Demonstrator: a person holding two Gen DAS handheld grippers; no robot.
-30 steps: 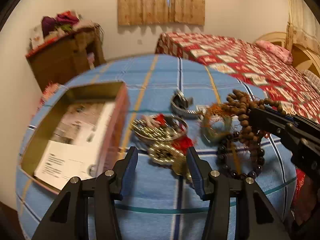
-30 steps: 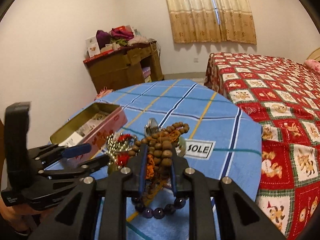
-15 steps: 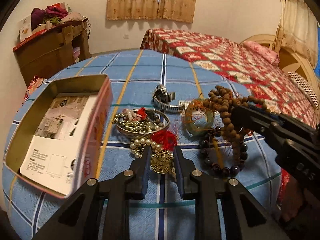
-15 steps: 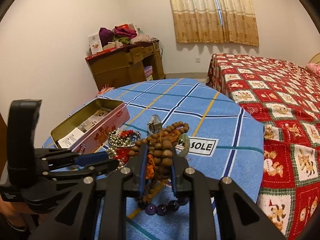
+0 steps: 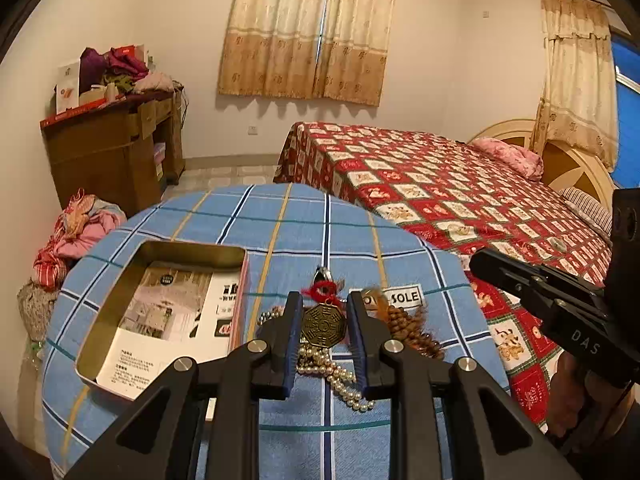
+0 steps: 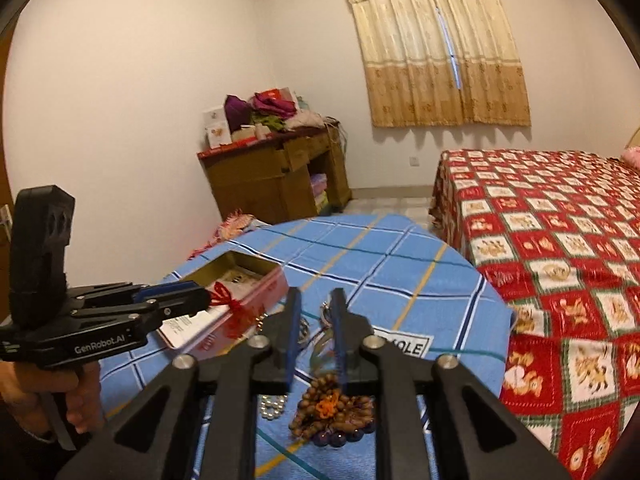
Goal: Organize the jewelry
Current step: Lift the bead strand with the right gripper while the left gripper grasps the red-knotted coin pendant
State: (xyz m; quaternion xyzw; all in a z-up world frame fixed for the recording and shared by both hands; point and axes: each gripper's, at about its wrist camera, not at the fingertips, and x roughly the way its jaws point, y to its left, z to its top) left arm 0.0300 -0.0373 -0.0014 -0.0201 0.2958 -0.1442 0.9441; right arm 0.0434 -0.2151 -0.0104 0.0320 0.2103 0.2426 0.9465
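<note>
My left gripper [image 5: 324, 300] is shut on a brass octagonal pendant [image 5: 323, 326], held above the blue checked table [image 5: 280, 216]. Its red knot [image 5: 324, 290] sticks up above the pads and a pearl strand [image 5: 340, 376] dangles below. From the right wrist view the left gripper [image 6: 204, 300] hovers beside the open tin box [image 6: 248, 280]. My right gripper [image 6: 316, 296] is raised over the table with its jaws closing to a narrow gap, nothing between them. The brown wooden bead string [image 6: 320, 408] with an orange tassel lies on the cloth beneath it.
The tin box [image 5: 160, 246] holds printed leaflets. A metal watch [image 6: 326, 312], dark purple beads [image 6: 340, 436] and more pearls [image 6: 272, 404] lie on the table near a "SOLE" label [image 5: 400, 298]. A red quilted bed [image 5: 440, 184] stands to the right, a wooden desk [image 5: 112, 152] far left.
My left gripper shut on the brass pendant and lifted it, pearls trailing. My right gripper rose and narrowed; the wooden beads once between its fingers now lie on the table.
</note>
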